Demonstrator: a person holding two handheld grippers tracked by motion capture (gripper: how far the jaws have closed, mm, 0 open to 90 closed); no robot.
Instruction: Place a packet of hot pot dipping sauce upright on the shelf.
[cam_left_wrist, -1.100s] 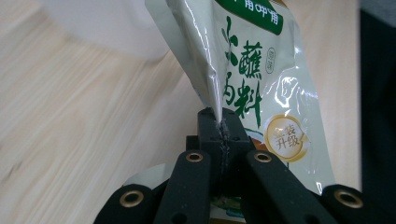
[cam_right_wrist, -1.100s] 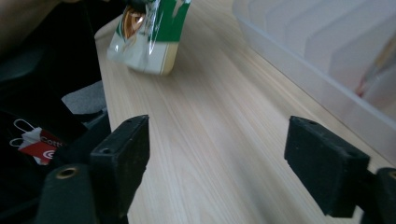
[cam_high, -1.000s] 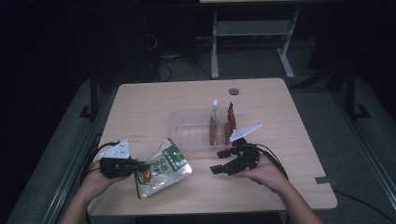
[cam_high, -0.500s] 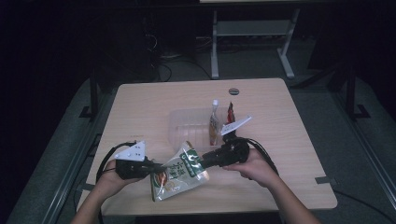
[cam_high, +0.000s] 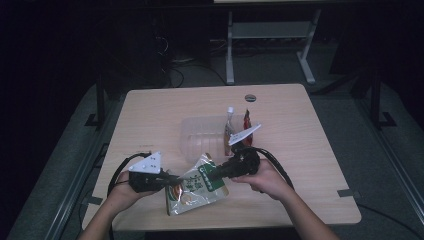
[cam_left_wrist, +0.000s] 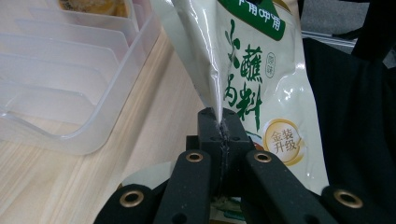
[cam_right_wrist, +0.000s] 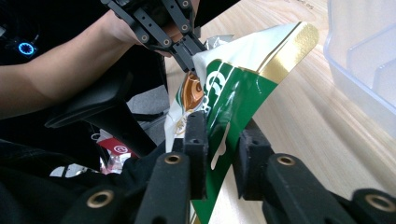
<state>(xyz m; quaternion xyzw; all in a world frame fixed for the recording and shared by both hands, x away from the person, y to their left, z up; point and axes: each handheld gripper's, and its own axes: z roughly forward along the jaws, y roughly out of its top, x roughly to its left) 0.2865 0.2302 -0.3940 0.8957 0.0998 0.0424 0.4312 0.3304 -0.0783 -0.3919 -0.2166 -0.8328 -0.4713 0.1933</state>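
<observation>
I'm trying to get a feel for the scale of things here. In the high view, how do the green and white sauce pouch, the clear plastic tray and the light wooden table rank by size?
Largest to smallest:
1. Light wooden table
2. Clear plastic tray and green and white sauce pouch: they look about alike, and the pouch, held up nearer the camera, may look bigger than it is.

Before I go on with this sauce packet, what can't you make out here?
- Right gripper: its view leaves unclear whether the pads press the sauce packet.
- Clear divided tray: its packets are too small in the high view; the left gripper view cuts them off at the top edge.
- Packet's lower end: left gripper jaws cover it.
</observation>
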